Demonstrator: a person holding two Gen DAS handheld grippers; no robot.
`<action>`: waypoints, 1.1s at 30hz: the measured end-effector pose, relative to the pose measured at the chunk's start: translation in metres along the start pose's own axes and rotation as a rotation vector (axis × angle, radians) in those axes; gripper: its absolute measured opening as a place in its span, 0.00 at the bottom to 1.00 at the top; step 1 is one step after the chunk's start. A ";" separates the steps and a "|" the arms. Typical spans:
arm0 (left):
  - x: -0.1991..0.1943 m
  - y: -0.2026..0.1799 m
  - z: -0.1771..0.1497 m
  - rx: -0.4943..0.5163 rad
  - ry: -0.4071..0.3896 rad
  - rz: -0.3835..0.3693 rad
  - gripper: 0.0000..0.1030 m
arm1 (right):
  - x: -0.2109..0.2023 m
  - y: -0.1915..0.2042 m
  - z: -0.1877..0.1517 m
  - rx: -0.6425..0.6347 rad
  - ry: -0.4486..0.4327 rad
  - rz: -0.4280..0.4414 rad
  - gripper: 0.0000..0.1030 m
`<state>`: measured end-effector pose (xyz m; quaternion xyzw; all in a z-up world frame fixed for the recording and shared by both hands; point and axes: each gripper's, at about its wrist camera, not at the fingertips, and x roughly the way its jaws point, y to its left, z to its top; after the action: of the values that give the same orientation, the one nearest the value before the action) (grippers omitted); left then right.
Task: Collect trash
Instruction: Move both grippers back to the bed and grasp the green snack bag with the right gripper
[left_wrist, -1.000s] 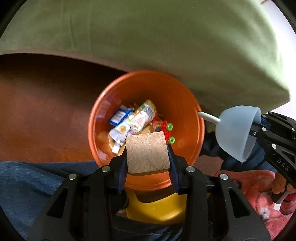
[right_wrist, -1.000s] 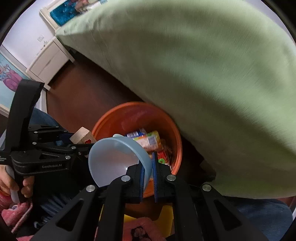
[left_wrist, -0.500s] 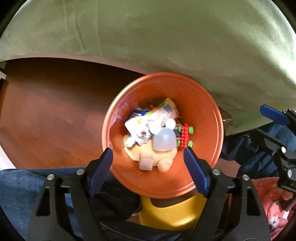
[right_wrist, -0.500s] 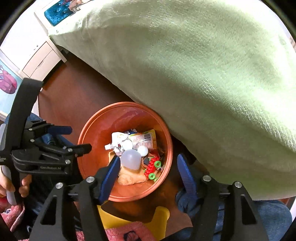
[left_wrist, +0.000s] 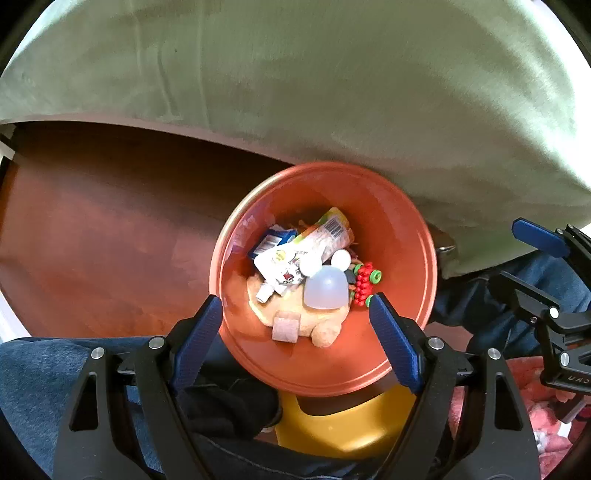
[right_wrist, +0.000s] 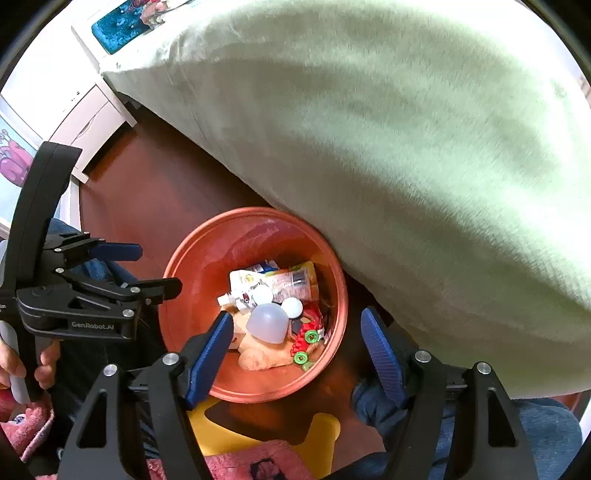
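An orange bin (left_wrist: 406, 229) stands on the floor below both grippers, also seen in the right wrist view (right_wrist: 192, 280). Inside it lie a small wooden block (left_wrist: 285, 326), a pale translucent scoop (left_wrist: 327, 287) (right_wrist: 267, 322), a snack wrapper (left_wrist: 328, 229), a white pouch (left_wrist: 280, 264) and a red-and-green toy (left_wrist: 364, 282). My left gripper (left_wrist: 295, 301) hangs over the bin, its jaws opening, nothing between them. My right gripper (right_wrist: 296, 315) is also above the bin, jaws opening and empty.
A big green cushion (left_wrist: 332, 92) overhangs the bin's far side. A yellow stool (left_wrist: 343, 424) sits just under the bin's near rim. Brown wooden floor (left_wrist: 92, 240) spreads to the left. Pink fabric (left_wrist: 546, 424) and a person's jeans (left_wrist: 37, 376) lie close by.
The left gripper let go of the wooden block and the right let go of the pale scoop; both now lie in the bin. Both pairs of jaws spread wide.
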<state>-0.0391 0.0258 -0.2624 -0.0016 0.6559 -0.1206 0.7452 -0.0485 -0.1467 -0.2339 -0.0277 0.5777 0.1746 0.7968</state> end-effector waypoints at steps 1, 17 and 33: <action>-0.005 0.000 0.001 0.001 -0.011 -0.002 0.77 | -0.003 0.001 0.001 -0.001 -0.007 0.004 0.68; -0.117 0.024 0.031 -0.046 -0.304 -0.017 0.78 | -0.105 -0.004 0.050 -0.032 -0.271 0.040 0.76; -0.149 0.040 0.050 -0.081 -0.424 0.003 0.85 | -0.125 -0.113 0.250 0.288 -0.424 0.045 0.77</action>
<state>0.0003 0.0840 -0.1167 -0.0558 0.4888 -0.0899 0.8659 0.1809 -0.2223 -0.0529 0.1362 0.4173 0.1101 0.8917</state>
